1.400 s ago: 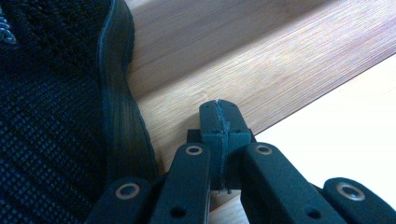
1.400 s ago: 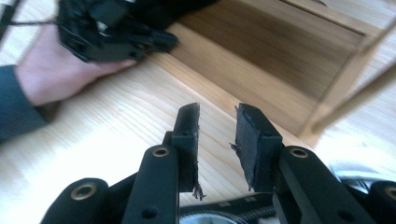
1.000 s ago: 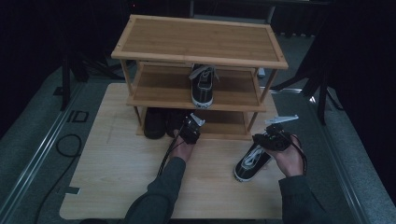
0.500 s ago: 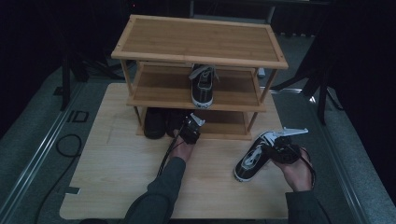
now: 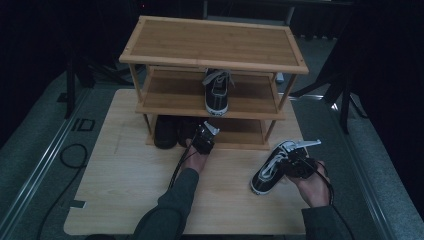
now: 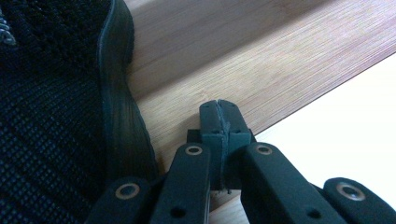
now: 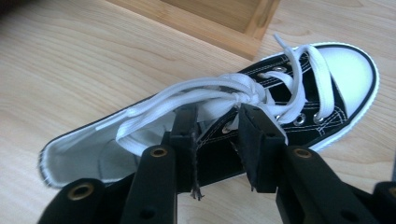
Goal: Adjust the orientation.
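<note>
Right gripper view | right hand-held gripper [image 7: 217, 126] jaws just opening, parted astride sneaker [image 7: 299, 93] collar | left hand-held gripper [image 6: 219, 122] closed, empty

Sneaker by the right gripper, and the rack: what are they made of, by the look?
Sneaker: black upper looks like canvas, with white stitching and metal eyelets; the smooth white toe cap is probably rubber; flat white laces look woven. Rack: light wood, maybe bamboo, with fine straight grain and a matte finish.

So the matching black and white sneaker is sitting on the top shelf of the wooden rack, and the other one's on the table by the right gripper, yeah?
Not quite: the high view shows the matching sneaker on the middle shelf of the wooden rack; the rest holds, with the other sneaker on the table by the right gripper.
</note>
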### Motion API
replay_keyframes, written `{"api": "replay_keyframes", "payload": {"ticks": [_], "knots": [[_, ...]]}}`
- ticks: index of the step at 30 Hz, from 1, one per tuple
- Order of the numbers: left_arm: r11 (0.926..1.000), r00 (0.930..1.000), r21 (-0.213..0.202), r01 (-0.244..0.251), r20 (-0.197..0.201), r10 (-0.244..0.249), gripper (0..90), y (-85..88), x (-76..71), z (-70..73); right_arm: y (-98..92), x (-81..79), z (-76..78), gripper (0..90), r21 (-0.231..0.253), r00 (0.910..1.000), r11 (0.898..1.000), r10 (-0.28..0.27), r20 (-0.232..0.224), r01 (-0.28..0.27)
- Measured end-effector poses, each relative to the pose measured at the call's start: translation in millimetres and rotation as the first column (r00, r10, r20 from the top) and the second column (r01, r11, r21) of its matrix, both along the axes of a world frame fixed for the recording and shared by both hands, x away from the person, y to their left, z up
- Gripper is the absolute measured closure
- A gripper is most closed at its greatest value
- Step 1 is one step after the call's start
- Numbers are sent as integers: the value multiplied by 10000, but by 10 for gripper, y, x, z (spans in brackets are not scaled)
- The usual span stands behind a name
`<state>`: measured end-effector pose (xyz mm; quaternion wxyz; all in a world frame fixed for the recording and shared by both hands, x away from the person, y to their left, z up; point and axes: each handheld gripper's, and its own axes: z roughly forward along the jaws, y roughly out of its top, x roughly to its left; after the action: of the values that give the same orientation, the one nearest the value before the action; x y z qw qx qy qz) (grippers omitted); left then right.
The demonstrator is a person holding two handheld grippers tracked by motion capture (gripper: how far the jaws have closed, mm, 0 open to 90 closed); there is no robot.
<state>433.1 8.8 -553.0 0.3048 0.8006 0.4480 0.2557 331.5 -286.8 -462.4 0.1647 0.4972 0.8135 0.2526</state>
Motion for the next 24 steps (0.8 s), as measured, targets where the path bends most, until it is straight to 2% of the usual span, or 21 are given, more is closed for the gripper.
{"api": "replay_keyframes", "payload": {"ticks": [5,10,12,18,24], "knots": [[10000,10000,-10,-2,2,2,900,0,0,0,83,40,-25,568,-223,9993,9990,-377,-49,376],[10000,10000,-23,11,1,-11,900,2,0,-1,109,37,-45,578,-617,9983,9964,-581,-92,574],[10000,10000,-23,4,2,-4,900,2,0,-1,80,33,-59,559,-872,9963,9928,-835,-187,815],[10000,10000,-15,10,0,-10,900,1,0,0,-39,44,-119,593,-240,9918,9933,-1145,-569,1132],[10000,10000,-47,15,9,-15,900,3,1,-2,16,155,-210,589,-466,9851,9874,-1543,-764,1510]]}}
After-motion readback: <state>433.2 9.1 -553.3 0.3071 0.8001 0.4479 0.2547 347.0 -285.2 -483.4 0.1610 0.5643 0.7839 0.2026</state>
